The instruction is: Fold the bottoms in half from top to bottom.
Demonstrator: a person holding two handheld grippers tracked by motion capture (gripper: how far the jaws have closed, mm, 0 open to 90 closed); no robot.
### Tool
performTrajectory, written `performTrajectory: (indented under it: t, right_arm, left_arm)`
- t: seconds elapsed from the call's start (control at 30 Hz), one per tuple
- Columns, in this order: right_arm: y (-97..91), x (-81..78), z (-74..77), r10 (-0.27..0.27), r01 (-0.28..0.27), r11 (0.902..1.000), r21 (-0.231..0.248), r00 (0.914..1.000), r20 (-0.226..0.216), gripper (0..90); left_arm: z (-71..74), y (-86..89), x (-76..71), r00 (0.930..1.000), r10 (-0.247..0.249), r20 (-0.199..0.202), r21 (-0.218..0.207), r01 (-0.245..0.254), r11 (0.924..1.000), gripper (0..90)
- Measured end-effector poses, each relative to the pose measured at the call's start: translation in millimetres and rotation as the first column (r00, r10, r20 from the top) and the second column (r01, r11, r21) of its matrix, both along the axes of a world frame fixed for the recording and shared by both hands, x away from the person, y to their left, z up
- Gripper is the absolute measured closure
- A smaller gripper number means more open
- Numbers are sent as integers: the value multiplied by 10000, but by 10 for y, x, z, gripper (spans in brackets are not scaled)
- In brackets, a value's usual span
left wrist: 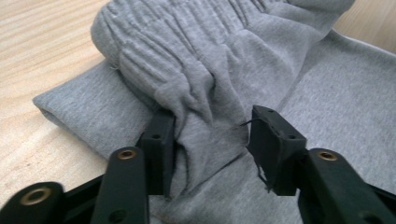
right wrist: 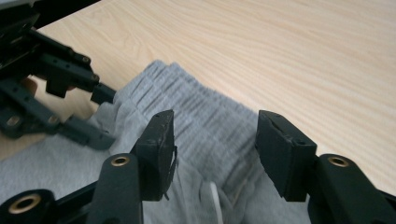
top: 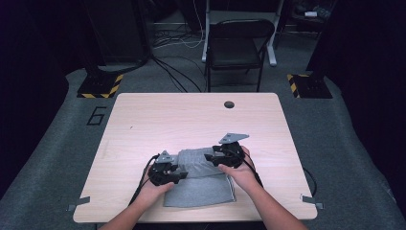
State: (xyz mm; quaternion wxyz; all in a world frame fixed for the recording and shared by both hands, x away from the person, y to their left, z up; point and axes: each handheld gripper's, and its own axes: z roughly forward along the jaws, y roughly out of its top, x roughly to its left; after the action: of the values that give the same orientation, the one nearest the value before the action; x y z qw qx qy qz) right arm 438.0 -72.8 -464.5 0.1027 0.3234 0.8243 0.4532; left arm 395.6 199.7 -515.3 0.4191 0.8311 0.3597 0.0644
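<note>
Jaws apart around grey sweatpants (left wrist: 224,70), "6" (top: 97,115) on floor beside table (top: 191,115)

We read one mark: a large dark numeral "6" (top: 97,115) on the grey carpeted floor (top: 57,158), just off the far left corner of the pale wood-grain counter (top: 191,115). Beyond it, we note yellow-and-black diagonal hazard stripes on the black base plate (top: 99,86) to the left and on the matching black base plate (top: 309,85) to the right; these are warning markings, with no lettering we can make out. We find no readable text, label or brand in the left gripper view or the right gripper view.
</note>
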Motion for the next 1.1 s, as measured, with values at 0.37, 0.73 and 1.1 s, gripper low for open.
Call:
performTrajectory:
  t: [0.37,0.73,1.1]
  right_arm:
    - [84,173,2,204,-204,9997,-131,9998,-38,462]
    - [-42,-3,-4,789,-790,9969,-8,9954,-539,588]
    - [-94,-230,-110,1160,-1193,9922,-369,9898,-824,584]
  left_arm:
    - [31,48,-20,9999,114,15,-206,-114,9997,448]
    - [115,164,-3,9975,706,64,-317,-704,9970,429]
    - [193,241,49,9936,1125,122,-163,-1123,9935,425]
